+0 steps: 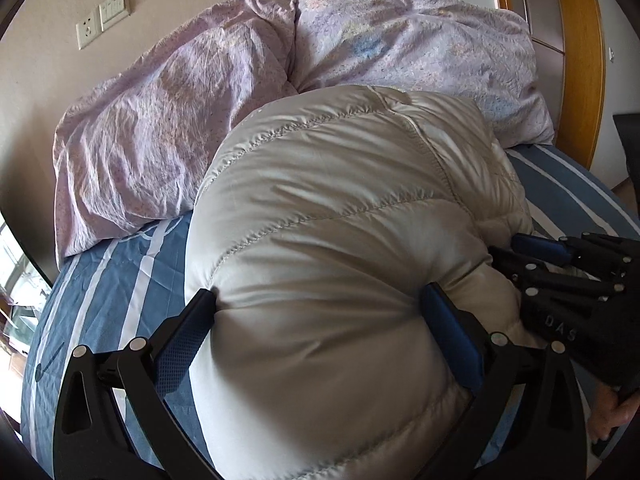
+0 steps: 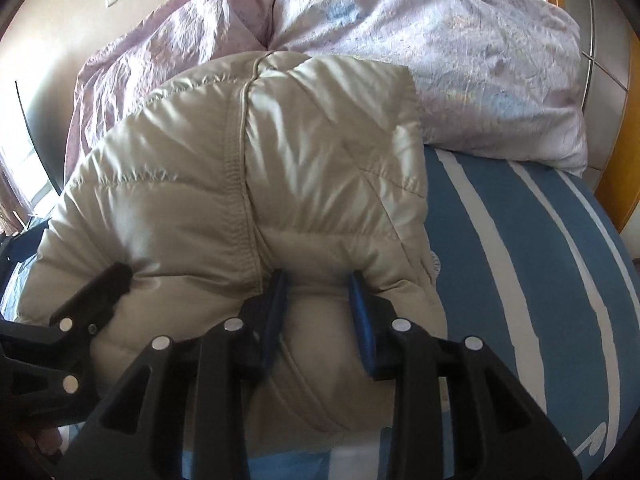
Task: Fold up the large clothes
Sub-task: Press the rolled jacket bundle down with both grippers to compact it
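Jacket [image 1: 344,216], puffy and cream-coloured, sits bundled on the striped blue bed sheet [image 1: 120,264], just in front of the heaped lilac duvet [image 1: 168,120] at the far side. Left gripper [image 1: 320,304] has its jaws spread wide, hugging a fat roll of the padding between them; right gripper [image 2: 318,284] pinches a narrower fold at the near edge. My read: keep both grips level and press the air out slowly, because this slick, quilted shell looks springy and will likely slide apart. Stitched seams [image 2: 244,152] run across the bulging panels, handy lines to fold along.
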`<state>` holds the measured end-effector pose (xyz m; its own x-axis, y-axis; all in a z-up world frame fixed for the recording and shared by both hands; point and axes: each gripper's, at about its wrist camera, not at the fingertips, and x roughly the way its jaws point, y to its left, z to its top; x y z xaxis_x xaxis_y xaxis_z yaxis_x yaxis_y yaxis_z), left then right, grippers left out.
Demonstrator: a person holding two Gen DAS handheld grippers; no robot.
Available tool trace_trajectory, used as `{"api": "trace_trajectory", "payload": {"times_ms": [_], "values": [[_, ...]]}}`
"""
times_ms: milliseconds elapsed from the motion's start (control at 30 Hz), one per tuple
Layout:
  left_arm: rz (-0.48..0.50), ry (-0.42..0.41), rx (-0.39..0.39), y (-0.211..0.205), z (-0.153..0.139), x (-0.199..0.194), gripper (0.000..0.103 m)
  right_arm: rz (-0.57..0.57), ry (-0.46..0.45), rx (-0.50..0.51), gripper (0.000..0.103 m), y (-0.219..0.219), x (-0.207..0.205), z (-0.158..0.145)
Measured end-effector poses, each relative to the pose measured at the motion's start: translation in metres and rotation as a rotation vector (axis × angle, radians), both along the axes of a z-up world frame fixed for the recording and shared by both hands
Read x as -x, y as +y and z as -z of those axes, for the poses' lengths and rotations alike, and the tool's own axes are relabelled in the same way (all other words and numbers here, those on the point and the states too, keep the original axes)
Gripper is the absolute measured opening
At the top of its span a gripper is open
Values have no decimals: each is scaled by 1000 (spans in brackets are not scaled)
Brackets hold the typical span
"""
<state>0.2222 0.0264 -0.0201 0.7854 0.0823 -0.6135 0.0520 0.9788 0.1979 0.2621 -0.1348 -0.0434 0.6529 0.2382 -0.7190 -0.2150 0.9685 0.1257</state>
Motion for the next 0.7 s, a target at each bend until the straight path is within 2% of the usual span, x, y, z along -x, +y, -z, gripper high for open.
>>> {"api": "trace_trajectory", "payload": {"times_ms": [33,100,133,167,233,400,533,700], "values": [[0,1,2,1,-1,0,102,15,29,-63,33,-9,-5,-12],[4,7,22,6,-2,-1,102,34,-5,-148,39,-20,-8,-30],[8,11,30,8,-3,-2,102,52,-41,-168,44,-24,-14,-42],[9,12,32,8,-3,-2,102,57,-59,-169,53,-24,-20,-50],[8,14,33,7,-4,-2,102,58,-59,-145,55,-18,-36,-54],[13,14,41,8,-5,-3,102,66,26,-160,57,-7,-76,-32],[20,8,41,8,-6,-5,102,66,81,-144,61,-4,-95,-13],[23,-6,25,1,-8,-8,102,80,132,-178,62,-10,-112,6]]}}
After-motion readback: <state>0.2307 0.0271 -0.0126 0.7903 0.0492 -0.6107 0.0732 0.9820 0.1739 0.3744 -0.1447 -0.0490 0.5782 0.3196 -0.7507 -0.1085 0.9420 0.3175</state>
